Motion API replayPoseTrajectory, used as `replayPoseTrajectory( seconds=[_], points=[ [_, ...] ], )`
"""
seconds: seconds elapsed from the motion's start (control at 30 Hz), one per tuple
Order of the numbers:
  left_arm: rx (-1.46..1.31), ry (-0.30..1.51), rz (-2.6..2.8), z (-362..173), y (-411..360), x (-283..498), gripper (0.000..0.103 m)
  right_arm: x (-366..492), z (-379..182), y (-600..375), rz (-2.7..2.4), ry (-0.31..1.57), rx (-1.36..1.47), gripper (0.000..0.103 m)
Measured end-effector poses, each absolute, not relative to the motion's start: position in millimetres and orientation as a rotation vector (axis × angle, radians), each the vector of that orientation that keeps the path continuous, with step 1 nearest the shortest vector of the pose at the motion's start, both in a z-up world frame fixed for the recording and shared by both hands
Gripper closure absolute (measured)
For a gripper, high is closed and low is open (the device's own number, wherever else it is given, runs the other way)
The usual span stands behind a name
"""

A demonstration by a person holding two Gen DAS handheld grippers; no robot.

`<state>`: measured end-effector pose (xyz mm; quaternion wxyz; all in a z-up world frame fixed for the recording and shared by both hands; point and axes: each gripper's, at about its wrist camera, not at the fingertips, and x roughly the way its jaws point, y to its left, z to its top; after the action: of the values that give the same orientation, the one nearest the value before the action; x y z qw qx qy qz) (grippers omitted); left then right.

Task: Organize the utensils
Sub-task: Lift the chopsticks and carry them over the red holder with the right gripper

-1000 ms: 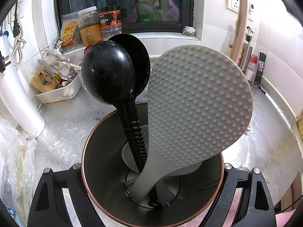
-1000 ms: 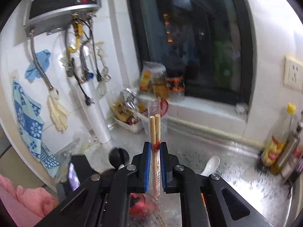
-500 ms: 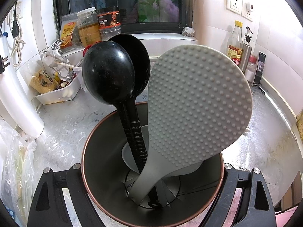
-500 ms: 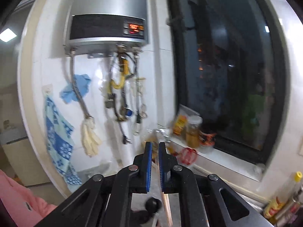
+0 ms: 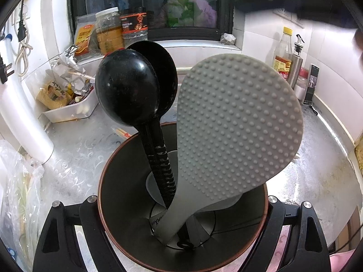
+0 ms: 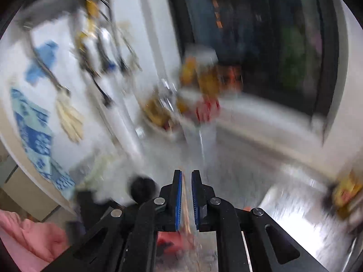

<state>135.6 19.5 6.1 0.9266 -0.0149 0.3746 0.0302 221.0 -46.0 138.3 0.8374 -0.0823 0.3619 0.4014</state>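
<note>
My left gripper [image 5: 182,204] is shut on a round metal utensil holder [image 5: 109,195] with a copper rim. In it stand two black ladles [image 5: 127,93] and a grey dimpled rice paddle [image 5: 238,133]. A chopstick pack [image 5: 122,132] lies on the counter behind the holder. The right wrist view is blurred by motion. My right gripper [image 6: 186,176] has its blue pads [image 6: 179,195] a narrow gap apart. A faint wooden streak, probably chopsticks [image 6: 187,213], lies low between them. The right gripper's dark shape [image 5: 295,0] is at the top right of the left wrist view.
A white tray of food packets [image 5: 68,104] and jars [image 5: 109,31] stand at the back left by the window. Oil bottles [image 5: 283,52] stand at the back right. A white pipe [image 5: 20,113] and a plastic bag [image 5: 18,192] are at the left. The steel counter [image 5: 317,170] stretches to the right.
My right gripper has swung up to the wall and back down toward the counter. The chopsticks no longer stick up between its pads. A chopstick pack now lies behind the holder. My left gripper has held still.
</note>
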Motion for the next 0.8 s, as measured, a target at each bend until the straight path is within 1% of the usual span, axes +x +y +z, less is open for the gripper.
replayPoseTrajectory(
  seconds=[0.07, 0.2, 0.23, 0.27, 0.3, 0.33, 0.37, 0.6, 0.7, 0.8],
  points=[
    [-0.041, 0.769, 0.080, 6, 24, 133, 0.014, 239, 109, -36, 0.861, 0.863, -0.192, 0.092],
    [-0.062, 0.764, 0.136, 5, 37, 119, 0.014, 270, 59, -1, 0.876, 0.989, -0.240, 0.092],
    [-0.069, 0.763, 0.148, 5, 41, 116, 0.014, 277, 47, 11, 0.885, 1.022, -0.248, 0.089],
    [-0.080, 0.761, 0.172, 4, 46, 111, 0.014, 283, 37, 24, 0.889, 1.048, -0.264, 0.077],
    [-0.086, 0.761, 0.188, 4, 50, 107, 0.014, 287, 30, 35, 0.891, 1.060, -0.279, 0.069],
    [-0.095, 0.760, 0.205, 4, 54, 104, 0.014, 292, 20, 50, 0.885, 1.074, -0.310, 0.054],
    [-0.106, 0.758, 0.221, 4, 58, 100, 0.013, 293, 14, 60, 0.881, 1.081, -0.332, 0.051],
    [-0.140, 0.745, 0.277, 3, 74, 86, 0.014, 311, -32, 129, 0.835, 1.148, -0.526, 0.050],
    [-0.151, 0.737, 0.277, 3, 76, 83, 0.014, 317, -42, 144, 0.819, 1.168, -0.577, 0.053],
    [-0.158, 0.731, 0.276, 2, 78, 80, 0.013, 321, -50, 151, 0.795, 1.179, -0.609, 0.065]
  ],
)
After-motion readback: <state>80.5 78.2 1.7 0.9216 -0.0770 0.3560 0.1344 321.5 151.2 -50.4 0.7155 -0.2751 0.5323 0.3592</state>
